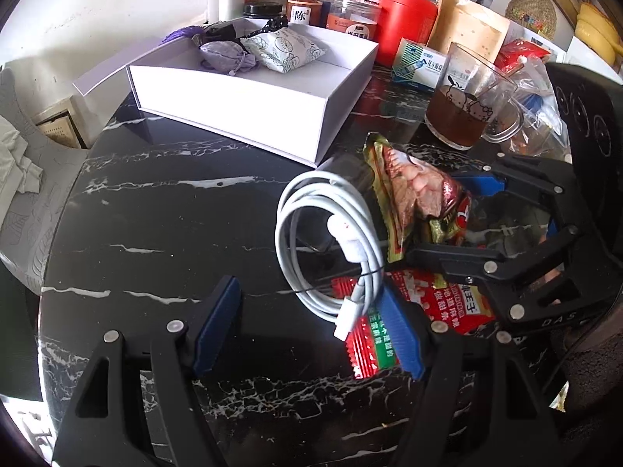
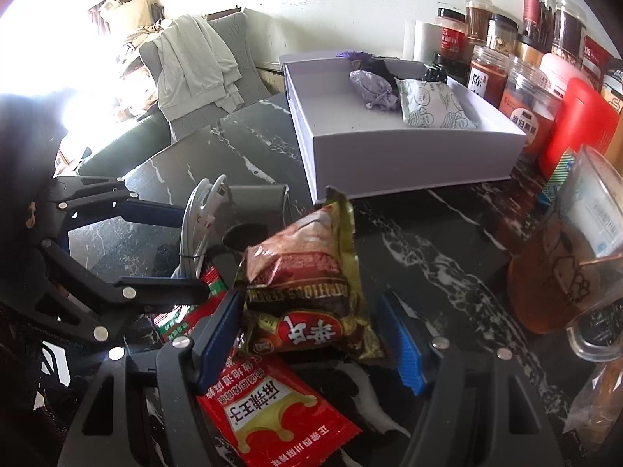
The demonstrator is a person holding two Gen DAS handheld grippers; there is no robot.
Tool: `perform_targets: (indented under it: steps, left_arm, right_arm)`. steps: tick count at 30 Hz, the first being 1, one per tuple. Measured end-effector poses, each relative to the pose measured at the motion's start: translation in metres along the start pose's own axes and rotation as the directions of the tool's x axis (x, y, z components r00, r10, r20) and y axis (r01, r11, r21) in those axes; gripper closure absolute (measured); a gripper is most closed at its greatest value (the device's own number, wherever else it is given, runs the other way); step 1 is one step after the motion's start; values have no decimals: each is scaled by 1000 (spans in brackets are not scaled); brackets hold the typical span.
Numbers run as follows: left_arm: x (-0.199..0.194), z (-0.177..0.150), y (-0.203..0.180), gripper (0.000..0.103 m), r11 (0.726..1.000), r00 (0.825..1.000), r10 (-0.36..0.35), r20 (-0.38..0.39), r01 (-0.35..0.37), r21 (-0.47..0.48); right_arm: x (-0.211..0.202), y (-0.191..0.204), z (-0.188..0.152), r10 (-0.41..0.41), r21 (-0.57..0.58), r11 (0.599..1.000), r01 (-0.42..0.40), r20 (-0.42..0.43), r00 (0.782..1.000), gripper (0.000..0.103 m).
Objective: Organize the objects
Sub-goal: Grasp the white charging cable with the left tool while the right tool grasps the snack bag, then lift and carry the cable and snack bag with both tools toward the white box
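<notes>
We've got the left tool spread apart low in the frame, the coiled cable just ahead, not gripped. The right tool straddles the gold snack packet, pads seemingly not pressing yet. Both look bound for the white box, upper centre on the counter.

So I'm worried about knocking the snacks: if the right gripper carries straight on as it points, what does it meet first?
Most likely the gold-and-red snack bag, which already sits between the right gripper's open jaws; depth is uncertain.
</notes>
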State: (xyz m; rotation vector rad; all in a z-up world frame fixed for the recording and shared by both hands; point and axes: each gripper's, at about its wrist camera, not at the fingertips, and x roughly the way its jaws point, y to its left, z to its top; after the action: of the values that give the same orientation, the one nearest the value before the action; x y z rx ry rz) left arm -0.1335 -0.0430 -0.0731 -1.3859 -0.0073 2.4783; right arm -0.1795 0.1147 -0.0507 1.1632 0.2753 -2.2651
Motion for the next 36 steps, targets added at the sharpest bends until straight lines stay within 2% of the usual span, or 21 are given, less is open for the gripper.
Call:
perform_targets:
  steps: [5,11,12,14,18,27,36]
  left_arm:
    - [7,5,-2,23,999,999,-32,2,32,-5]
    - [17,14,-10,23,999,999,-31,16,31,24]
    - [17,14,-10,25,999,999,-31,20,30,27]
    - [17,16,-11,51,999,999,-31,26,30,29]
    - [12,13,-9,52,999,999,-39,17,39,7]
    - [-24,-5,-12,52,1000,999,-24,34,24,12]
    - [-41,-37,-30,52,999,999,10,-40,-8,39]
  right_arm:
    - [-5,-1,-4,1,10,1000,-1,12,1000,35]
    - [-9,-9,-7,0,45,999,-1,19,1000,42]
    - [-9,-10,-8,-1,51,999,0,20,1000,45]
    - [-12,-12,-8,-11,59,998,10,25,1000,49]
    - [-18,-18,-11,-44,111,993,41,24,999,58]
    - [-52,-13,-27,-83,124,989,77,41,996,59]
    - [-75,15,-51,-80,81,994,77,28,996,59]
